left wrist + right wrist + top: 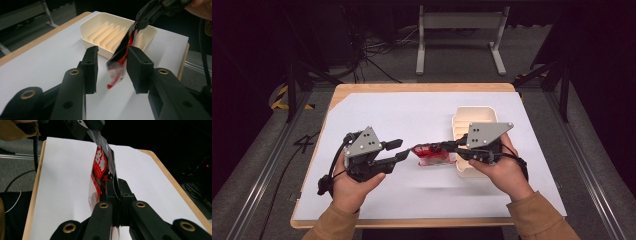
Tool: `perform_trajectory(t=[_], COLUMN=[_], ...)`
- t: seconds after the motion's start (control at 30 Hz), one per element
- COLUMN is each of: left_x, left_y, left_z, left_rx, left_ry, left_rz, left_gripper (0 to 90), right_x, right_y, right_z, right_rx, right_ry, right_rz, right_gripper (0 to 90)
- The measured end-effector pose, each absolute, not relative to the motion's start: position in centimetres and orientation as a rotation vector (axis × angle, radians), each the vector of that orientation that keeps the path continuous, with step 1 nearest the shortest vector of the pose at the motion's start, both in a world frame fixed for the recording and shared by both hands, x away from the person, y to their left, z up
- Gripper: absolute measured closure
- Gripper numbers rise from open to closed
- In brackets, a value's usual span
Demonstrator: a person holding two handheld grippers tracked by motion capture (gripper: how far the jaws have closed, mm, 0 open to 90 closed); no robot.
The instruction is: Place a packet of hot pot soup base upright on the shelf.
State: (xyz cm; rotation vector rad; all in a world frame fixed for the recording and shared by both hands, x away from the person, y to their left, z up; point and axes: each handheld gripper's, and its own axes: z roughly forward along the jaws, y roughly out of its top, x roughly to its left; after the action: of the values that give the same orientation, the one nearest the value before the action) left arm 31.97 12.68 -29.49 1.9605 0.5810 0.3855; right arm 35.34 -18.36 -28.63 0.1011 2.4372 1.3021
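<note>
At frame centre, the right gripper [447,148] holds a red-printed plastic packet [431,154] clamped above the counter [377,115], beside the cream ridged tray [462,120], while the left gripper [399,149], jaws wide, seemingly must next close on its free end.

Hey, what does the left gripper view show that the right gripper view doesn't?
Left gripper view alone: the cream ridged tray beyond the left gripper, whose jaws stand apart around the packet's free end. Right gripper view alone: the right gripper shut on the packet, and the white lettering on its red label. Both share the red packet and the white table sheet.
</note>
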Motion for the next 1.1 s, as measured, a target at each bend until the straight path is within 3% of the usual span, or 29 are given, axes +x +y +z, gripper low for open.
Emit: perform_trajectory(t=[0.5,1.1], left_x=[34.9,36.9], left_y=[16.6,20.2], left_z=[-32.2,-34.4], left_rx=[2.013,1.983], left_ry=[0.767,0.947], left_rz=[0.428,0.444], left_gripper=[51.8,46.6], right_x=[37.1,39.8], right_y=[-21.9,-25.9], right_z=[-25.7,-25.4], right_rx=[0.232,0.278], right_ry=[2.37,2.32], right_rz=[1.287,1.217], right_gripper=[89.1,89.0])
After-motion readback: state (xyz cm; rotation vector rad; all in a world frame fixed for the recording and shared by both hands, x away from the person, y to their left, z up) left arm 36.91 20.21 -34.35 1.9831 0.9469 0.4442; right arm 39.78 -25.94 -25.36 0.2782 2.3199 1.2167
